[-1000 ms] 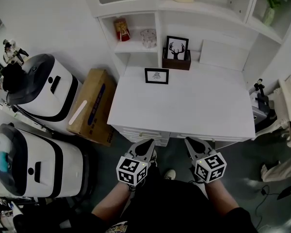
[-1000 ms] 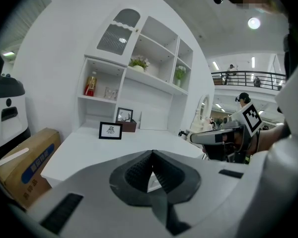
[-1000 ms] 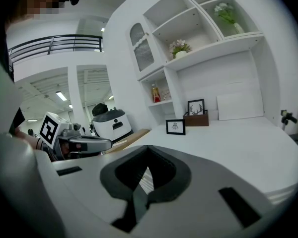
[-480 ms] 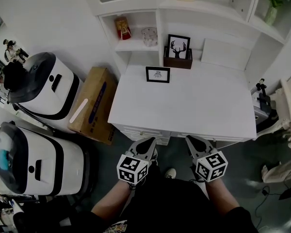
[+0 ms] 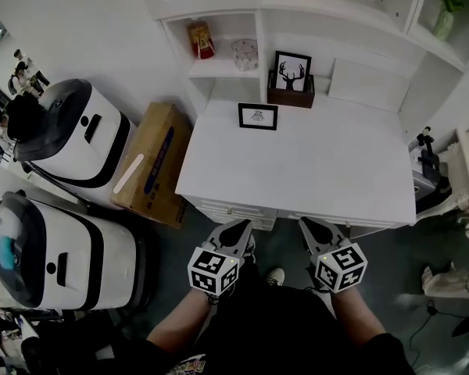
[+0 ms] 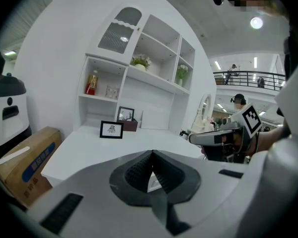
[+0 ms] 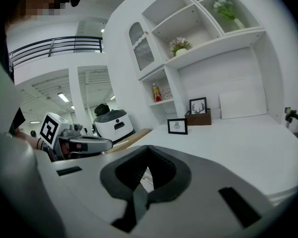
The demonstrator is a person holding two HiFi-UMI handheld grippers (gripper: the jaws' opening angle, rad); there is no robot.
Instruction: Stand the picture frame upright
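A small black picture frame [image 5: 258, 116] with a white print stands upright near the far left of the white desk [image 5: 328, 170]; it also shows in the left gripper view [image 6: 111, 129] and the right gripper view [image 7: 177, 126]. Both grippers hang in front of the desk's near edge, well short of the frame. My left gripper [image 5: 236, 229] is shut and empty. My right gripper [image 5: 311, 227] is shut and empty too. In each gripper view the jaws meet at a point, left [image 6: 152, 152] and right [image 7: 148, 148].
A second frame with a deer print [image 5: 291, 71] sits in a brown box [image 5: 290, 98] at the desk's back. Shelves above hold a red item [image 5: 201, 39], a glass jar [image 5: 245, 54] and plants. A cardboard box [image 5: 151, 165] and two white machines [image 5: 70, 143] stand left of the desk.
The head view has shifted slightly, so the desk and shelves sit a little higher and to the right. Both grippers stay shut in the same place below the desk edge.
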